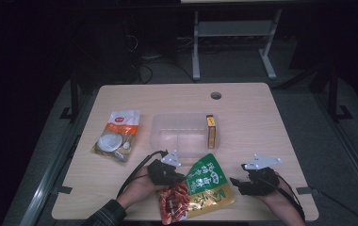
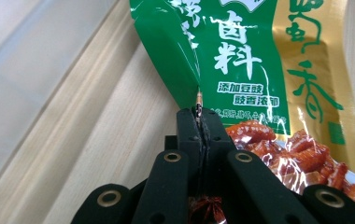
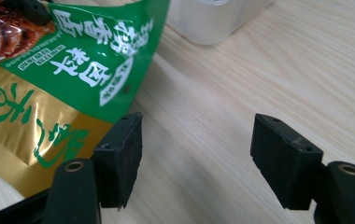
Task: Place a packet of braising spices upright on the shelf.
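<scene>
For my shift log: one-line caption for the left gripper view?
Left tool shut on the edge of the green-and-gold snack pouch over the wooden table.

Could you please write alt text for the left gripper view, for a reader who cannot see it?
The left gripper is shut on the edge of a green and gold snack pouch printed with white characters and red food. The pouch lies on a light wooden table.
</scene>
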Available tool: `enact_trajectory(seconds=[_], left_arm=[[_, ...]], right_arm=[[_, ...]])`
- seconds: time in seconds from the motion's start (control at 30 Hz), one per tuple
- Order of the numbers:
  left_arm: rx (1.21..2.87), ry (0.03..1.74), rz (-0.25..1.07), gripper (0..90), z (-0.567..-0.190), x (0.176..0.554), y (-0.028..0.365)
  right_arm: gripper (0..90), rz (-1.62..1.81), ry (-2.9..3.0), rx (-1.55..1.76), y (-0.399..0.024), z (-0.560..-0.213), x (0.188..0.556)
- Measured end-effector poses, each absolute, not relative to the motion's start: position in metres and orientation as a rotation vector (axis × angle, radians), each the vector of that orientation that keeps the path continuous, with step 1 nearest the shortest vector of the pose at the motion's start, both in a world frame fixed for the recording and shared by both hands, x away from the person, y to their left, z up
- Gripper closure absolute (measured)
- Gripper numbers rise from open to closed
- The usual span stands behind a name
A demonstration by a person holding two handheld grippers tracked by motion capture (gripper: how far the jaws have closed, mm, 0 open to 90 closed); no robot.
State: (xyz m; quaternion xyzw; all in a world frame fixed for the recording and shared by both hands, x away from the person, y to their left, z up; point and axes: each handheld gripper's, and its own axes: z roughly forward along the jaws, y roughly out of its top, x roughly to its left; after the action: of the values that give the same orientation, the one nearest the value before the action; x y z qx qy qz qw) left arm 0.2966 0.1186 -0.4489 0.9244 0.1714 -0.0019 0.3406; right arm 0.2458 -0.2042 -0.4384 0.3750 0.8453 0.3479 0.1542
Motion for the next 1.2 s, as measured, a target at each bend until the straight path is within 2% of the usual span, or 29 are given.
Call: enact_trajectory(seconds=[0.6,1.0,1.07,1.17,1.2], left_arm=[[2.198,0.478,0.035,89.7,-0.414,0.292,0.150],[2.043,0.550,0.147,89.8,-0.385,0.299,0.183],[2.029,0.567,0.161,89.8,-0.383,0.301,0.188],[2.010,0.590,0.175,89.8,-0.381,0.302,0.193],[1.999,0.600,0.175,89.8,-0.381,0.302,0.194]], right_arm=[[33.7,1.019,2.405,1.119,-0.211,-0.439,0.247],[33.8,1.071,2.489,1.081,-0.194,-0.443,0.248],[31.9,1.091,2.508,1.076,-0.187,-0.443,0.248],[21.5,1.183,2.497,1.056,-0.176,-0.438,0.248],[21.8,1.221,2.478,1.057,-0.173,-0.436,0.249]])
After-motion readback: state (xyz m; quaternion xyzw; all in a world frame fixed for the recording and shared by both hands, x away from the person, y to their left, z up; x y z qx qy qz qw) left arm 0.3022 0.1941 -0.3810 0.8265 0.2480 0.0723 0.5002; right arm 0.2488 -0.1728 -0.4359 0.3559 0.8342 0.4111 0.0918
